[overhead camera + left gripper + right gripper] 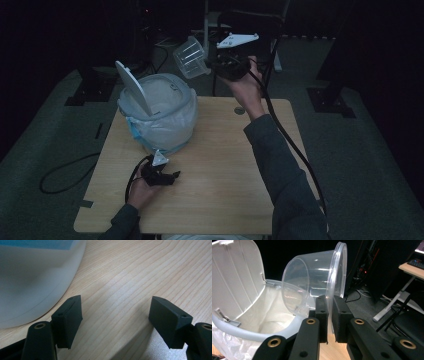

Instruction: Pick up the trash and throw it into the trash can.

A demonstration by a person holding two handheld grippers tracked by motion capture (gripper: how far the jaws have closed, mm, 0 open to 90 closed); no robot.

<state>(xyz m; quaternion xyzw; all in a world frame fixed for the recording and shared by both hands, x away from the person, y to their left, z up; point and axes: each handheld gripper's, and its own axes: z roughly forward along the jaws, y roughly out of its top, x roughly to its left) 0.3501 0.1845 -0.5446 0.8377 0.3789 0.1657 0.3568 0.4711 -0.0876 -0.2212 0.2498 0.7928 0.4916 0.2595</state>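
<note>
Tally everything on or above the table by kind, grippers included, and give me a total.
Grippers: 2, the left gripper open and low over the table, the right gripper shut on the cup's rim.
Clear plastic cup: 1.
White bin with liner bag and raised lid: 1.
Total: 4

High view looks down on the table (215,165) from the person's side. Left gripper view skims the tabletop beside the bin (30,282). Right gripper view, raised, faces the bin too.
</note>
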